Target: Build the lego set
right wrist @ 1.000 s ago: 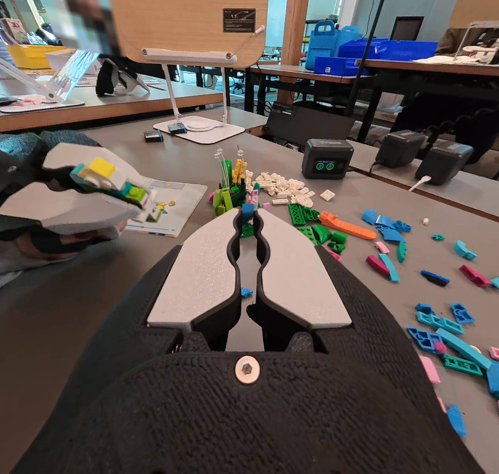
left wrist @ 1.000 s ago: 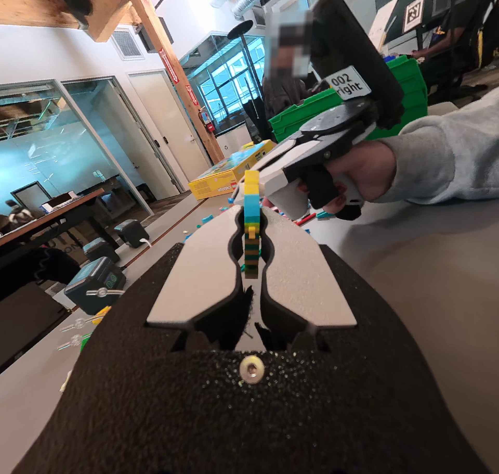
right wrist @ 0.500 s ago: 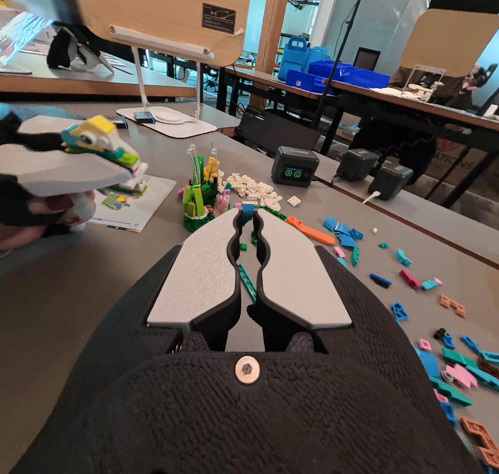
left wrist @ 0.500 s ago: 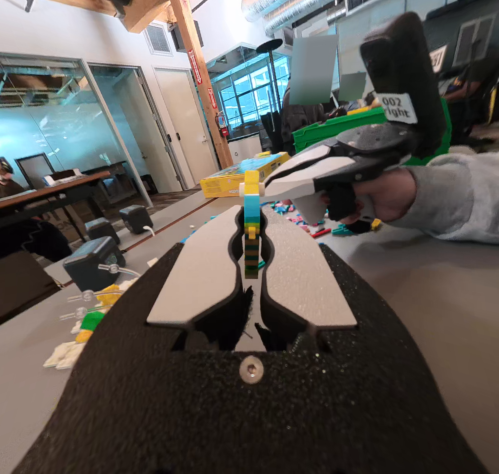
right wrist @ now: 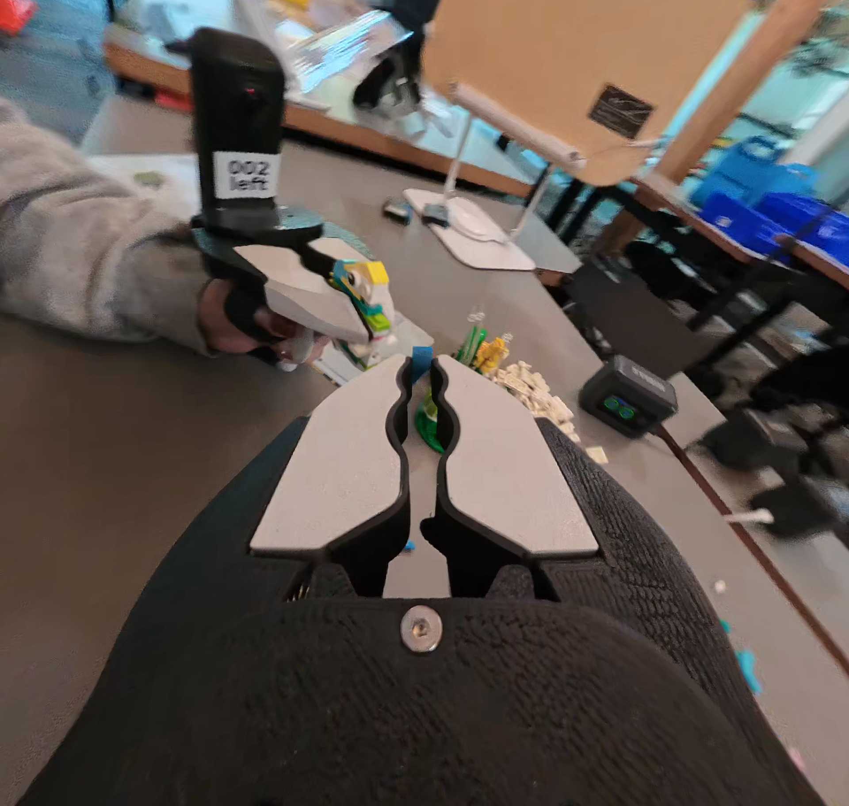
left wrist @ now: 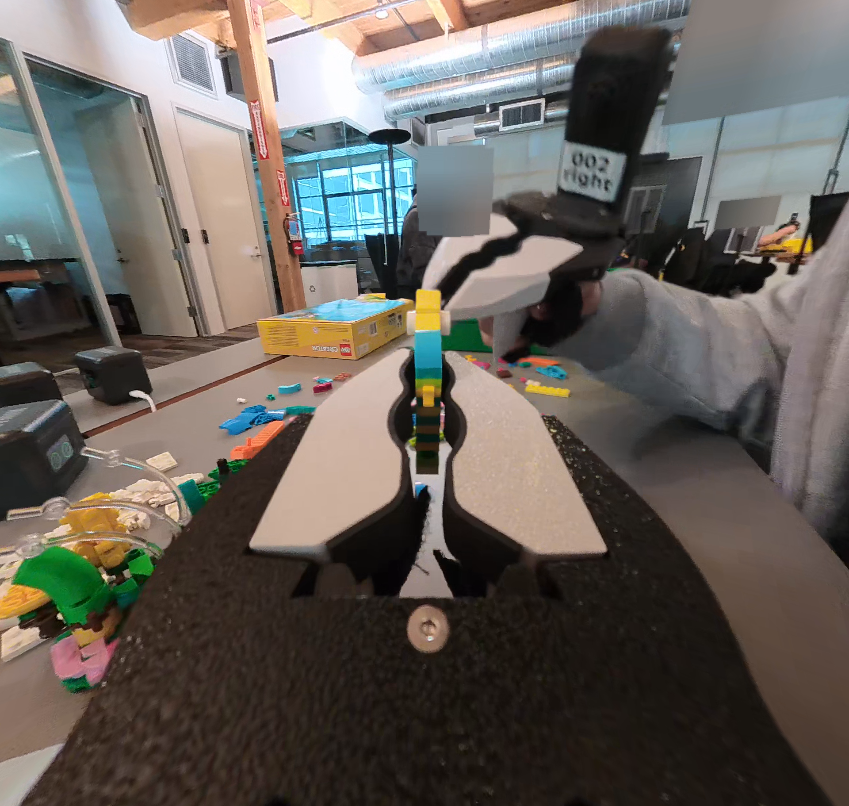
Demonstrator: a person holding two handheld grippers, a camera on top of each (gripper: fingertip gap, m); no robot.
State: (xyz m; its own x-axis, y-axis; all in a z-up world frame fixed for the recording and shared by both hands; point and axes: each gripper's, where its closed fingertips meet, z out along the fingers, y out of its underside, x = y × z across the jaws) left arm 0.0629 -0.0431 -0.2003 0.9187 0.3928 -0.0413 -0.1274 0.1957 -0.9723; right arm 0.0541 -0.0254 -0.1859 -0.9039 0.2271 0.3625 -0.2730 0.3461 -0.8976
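Note:
My left gripper (left wrist: 427, 363) is shut on a small lego assembly (left wrist: 427, 324), a narrow stack of yellow, light blue and green pieces that stands up out of the fingertips. It is held above the grey table (left wrist: 689, 531). My right gripper (right wrist: 421, 370) is shut on a small blue piece (right wrist: 421, 355) at its tips. In the left wrist view the right gripper (left wrist: 443, 294) hangs just above and right of the assembly's yellow top. In the right wrist view the left gripper (right wrist: 363, 319) with the assembly (right wrist: 367, 287) is just left of my tips.
A flower build with green leaves (left wrist: 73, 591) and a pile of white pieces (right wrist: 533, 388) lie on the table. Loose coloured pieces (left wrist: 257, 421), a yellow box (left wrist: 331, 333) and black power units (right wrist: 627, 395) lie beyond. An instruction booklet (right wrist: 340, 363) lies under the left gripper. The grippers are tip to tip, or close to it.
My right gripper has lifted and swung left toward the left gripper, still holding the blue piece. The left gripper has turned and keeps its hold on the assembly.

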